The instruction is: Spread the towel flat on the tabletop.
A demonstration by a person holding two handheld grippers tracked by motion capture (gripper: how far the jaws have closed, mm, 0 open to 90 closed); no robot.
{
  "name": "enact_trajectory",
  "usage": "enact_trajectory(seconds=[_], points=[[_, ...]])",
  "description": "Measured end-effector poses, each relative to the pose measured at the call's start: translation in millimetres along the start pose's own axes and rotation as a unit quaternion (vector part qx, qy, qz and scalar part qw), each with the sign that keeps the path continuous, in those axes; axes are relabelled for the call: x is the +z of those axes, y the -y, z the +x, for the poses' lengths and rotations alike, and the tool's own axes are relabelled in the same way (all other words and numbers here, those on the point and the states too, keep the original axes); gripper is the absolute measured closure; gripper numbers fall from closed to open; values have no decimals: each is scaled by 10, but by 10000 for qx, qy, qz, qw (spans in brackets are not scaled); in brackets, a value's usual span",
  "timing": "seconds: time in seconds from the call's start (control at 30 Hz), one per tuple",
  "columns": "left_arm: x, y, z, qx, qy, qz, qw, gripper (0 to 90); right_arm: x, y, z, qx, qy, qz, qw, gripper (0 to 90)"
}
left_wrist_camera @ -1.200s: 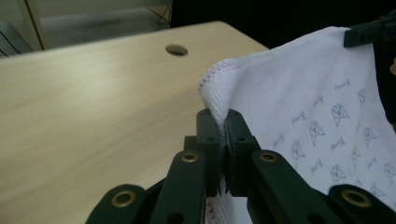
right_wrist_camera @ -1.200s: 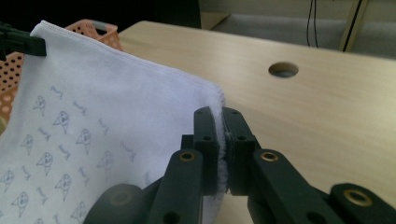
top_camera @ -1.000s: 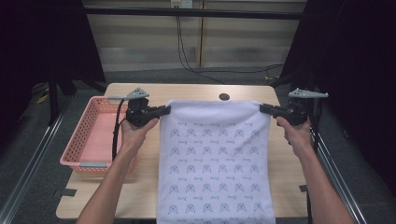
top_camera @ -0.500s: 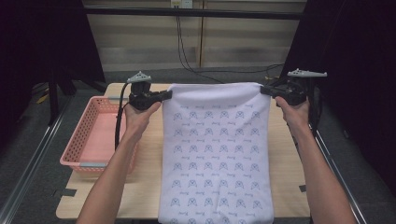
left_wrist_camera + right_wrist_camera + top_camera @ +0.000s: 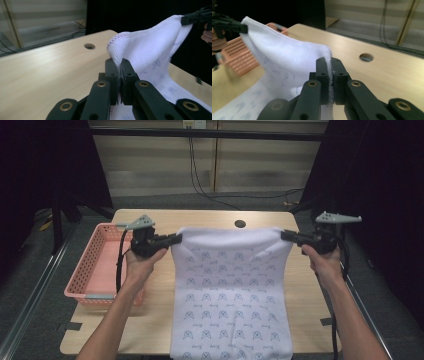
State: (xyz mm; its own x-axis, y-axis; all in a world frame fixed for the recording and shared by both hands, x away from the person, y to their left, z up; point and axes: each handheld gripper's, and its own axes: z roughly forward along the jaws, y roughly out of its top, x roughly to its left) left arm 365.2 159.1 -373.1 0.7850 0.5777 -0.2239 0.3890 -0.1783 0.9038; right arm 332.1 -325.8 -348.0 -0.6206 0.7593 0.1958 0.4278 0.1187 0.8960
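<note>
Right now you hold both forearms stretched forward over the wooden table [image 5: 150,320], your left gripper [image 5: 176,238] and right gripper [image 5: 285,234] pointing inward at each other. Each one is clamped on a top corner of the white towel [image 5: 232,290], soft terry with a faint blue printed pattern, hanging toward you across the tabletop. Just left sits a pink perforated plastic basket [image 5: 90,270].

Left hand-held gripper [image 5: 175,239] clamped shut, right hand-held gripper [image 5: 286,235] likewise, forearms outstretched

pink basket [image 5: 100,265] on wooden table [image 5: 150,320], left edge
</note>
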Motion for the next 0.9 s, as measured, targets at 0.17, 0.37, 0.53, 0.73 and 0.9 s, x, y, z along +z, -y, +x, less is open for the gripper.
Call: enact_trajectory(seconds=[0.17, 0.37, 0.53, 0.73, 0.9], points=[[-148, 349, -212, -4, 180, 245, 9995, 869, -185, 398, 226, 34, -182, 203, 9996, 862], [-294, 670, -390, -71, 160, 539, 9984, 868, -310, 819, 426, 46, -394, 540, 9978, 862], [-398, 999, -567, -86, 334, 1015, 9942, 867, -441, 1137, 590, 70, -565, 757, 9955, 862], [-313, 1397, -702, -65, 403, 1698, 9846, 866, -334, 1618, 727, 138, -700, 1650, 9837, 862], [-229, 1518, -680, -156, 432, 2094, 9768, 865, -235, 1739, 716, 171, -627, 2150, 9745, 862]])
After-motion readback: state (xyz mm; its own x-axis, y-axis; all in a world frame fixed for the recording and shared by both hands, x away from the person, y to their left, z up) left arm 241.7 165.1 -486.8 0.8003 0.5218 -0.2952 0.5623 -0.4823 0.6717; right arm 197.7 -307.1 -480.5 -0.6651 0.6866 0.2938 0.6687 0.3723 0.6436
